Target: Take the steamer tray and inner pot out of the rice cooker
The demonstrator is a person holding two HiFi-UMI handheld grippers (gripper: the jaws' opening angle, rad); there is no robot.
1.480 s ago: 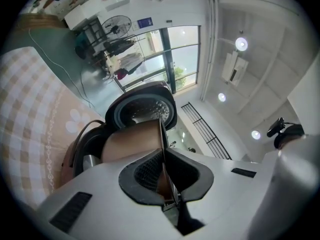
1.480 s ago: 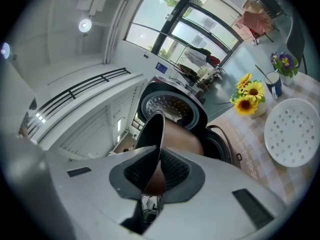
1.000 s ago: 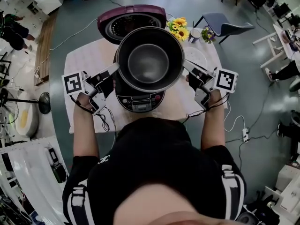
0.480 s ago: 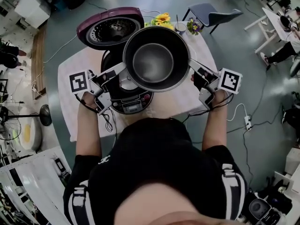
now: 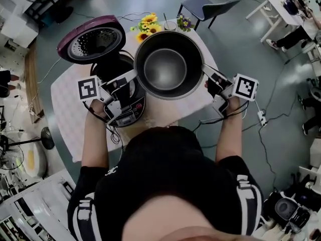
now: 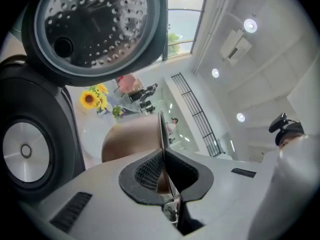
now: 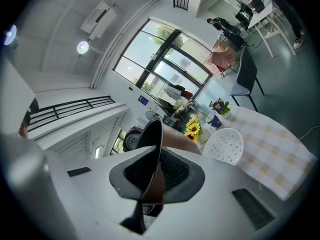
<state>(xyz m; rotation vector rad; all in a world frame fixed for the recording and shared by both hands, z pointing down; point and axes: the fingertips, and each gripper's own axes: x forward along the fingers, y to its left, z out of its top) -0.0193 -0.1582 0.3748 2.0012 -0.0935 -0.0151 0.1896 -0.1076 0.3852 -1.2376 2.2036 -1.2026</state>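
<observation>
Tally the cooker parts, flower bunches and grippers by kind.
Rice cooker: 1
Inner pot: 1
Steamer tray: 1
Flower bunches: 2 (sunflowers, purple flowers)
Grippers: 2 (left gripper, right gripper)
Total: 7

steamer tray [image 7: 225,146]: in the head view, hidden behind the inner pot [image 5: 169,69]
rice cooker [image 5: 128,112] panel: print too small to read

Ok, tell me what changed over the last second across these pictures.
The dark round metal inner pot travelled right, off the black rice cooker, now above the table. Left gripper and right gripper stay clamped on its rim; purple lid stays open.
</observation>
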